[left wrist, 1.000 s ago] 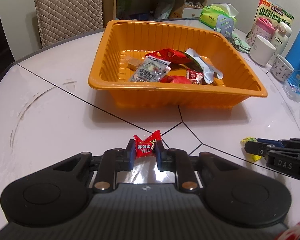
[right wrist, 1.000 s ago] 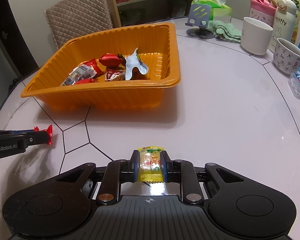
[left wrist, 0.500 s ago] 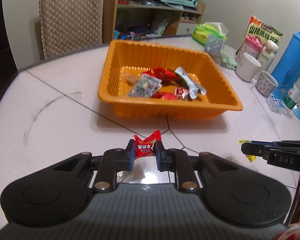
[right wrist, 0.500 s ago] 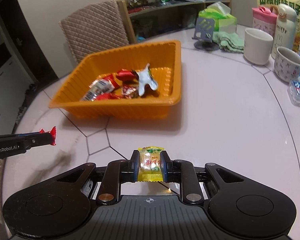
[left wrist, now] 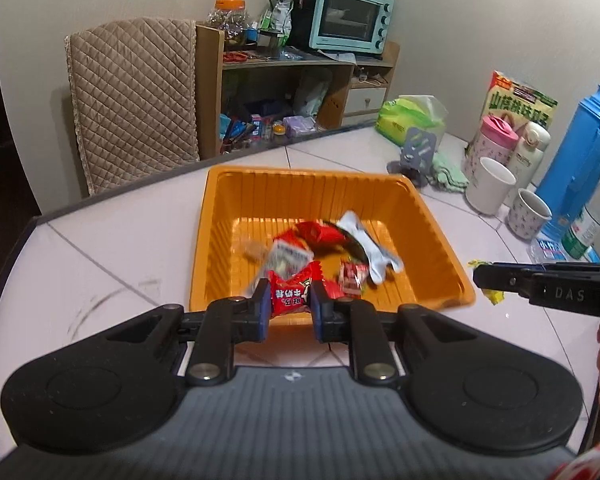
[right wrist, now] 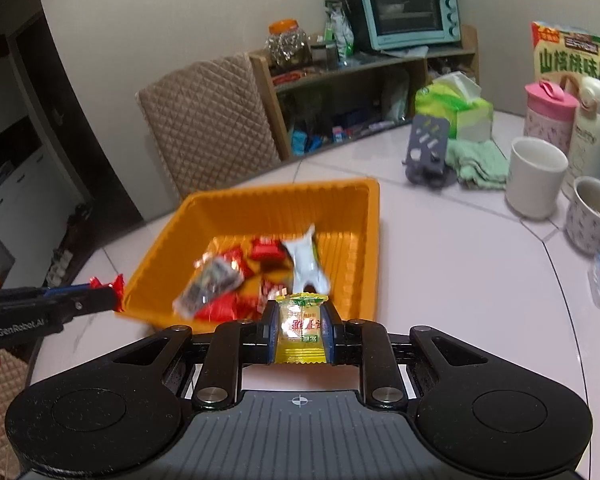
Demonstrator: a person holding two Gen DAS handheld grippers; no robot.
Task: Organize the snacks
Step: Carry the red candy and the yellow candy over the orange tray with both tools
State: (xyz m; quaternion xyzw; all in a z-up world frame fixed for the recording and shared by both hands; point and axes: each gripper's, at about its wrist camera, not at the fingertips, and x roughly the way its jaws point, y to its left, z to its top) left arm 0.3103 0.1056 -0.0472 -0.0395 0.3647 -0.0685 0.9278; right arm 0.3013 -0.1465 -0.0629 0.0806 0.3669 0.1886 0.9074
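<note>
An orange tray (left wrist: 416,204) (right wrist: 364,216) sits on the white table and holds several wrapped snacks (left wrist: 328,236). My left gripper (left wrist: 288,300) is shut on a red candy (left wrist: 290,294), held in the air over the tray's near rim; it also shows at the left of the right wrist view (right wrist: 100,296). My right gripper (right wrist: 300,320) is shut on a yellow candy (right wrist: 300,324), raised at the tray's near right corner; it also shows at the right of the left wrist view (left wrist: 484,280).
White mugs (right wrist: 534,176) (right wrist: 594,214), bottles, a blue thermos (left wrist: 580,160), a snack bag, a green tissue pack (right wrist: 456,112) and a phone stand (right wrist: 428,148) crowd the table's right side. A quilted chair (left wrist: 132,104) and a shelf with a toaster oven (left wrist: 352,20) stand behind.
Both grippers have risen from the table surface and moved toward the tray, each still holding its candy.
</note>
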